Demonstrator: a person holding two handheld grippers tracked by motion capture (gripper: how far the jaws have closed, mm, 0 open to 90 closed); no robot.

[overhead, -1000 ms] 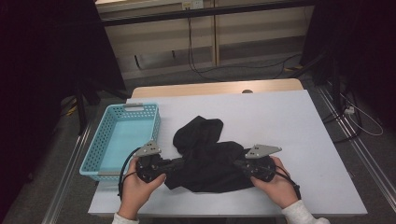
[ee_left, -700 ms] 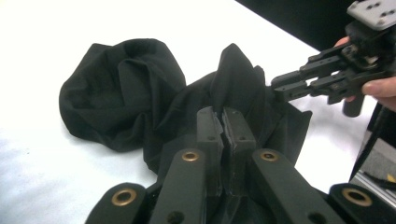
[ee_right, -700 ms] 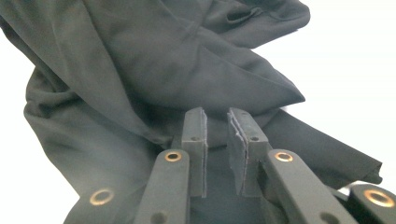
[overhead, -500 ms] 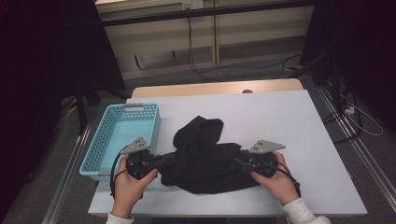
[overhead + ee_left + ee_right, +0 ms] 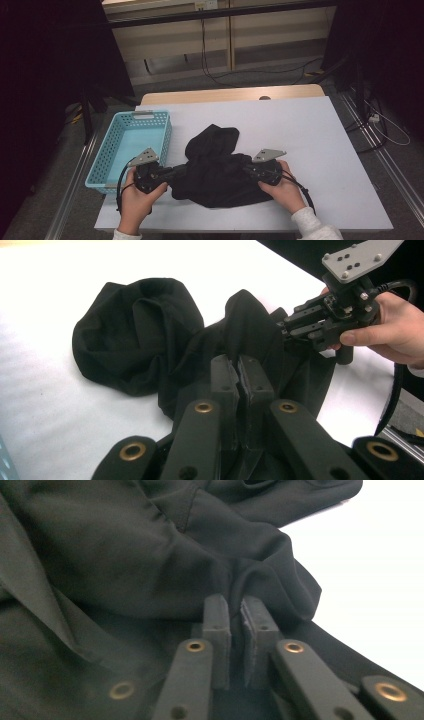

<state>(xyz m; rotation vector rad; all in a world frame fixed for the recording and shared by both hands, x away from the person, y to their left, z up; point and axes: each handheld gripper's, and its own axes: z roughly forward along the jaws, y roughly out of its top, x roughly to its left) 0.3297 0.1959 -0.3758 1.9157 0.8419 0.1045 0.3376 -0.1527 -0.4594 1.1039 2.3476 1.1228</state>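
- The black garment [image 5: 215,170] lies bunched on the white table [image 5: 320,150], near its front edge and just right of the blue basket [image 5: 131,145].
- Your left claw [image 5: 241,371] is clenched on a fold at the garment's left edge.
- Your right claw [image 5: 234,612] has just been closing; its jaws now stand nearly together with a pinch of cloth between them at the right edge.
- Judging by this, both grips are made, but the garment is still crumpled: spreading it flat or folding it is all left.
- The basket stands empty.
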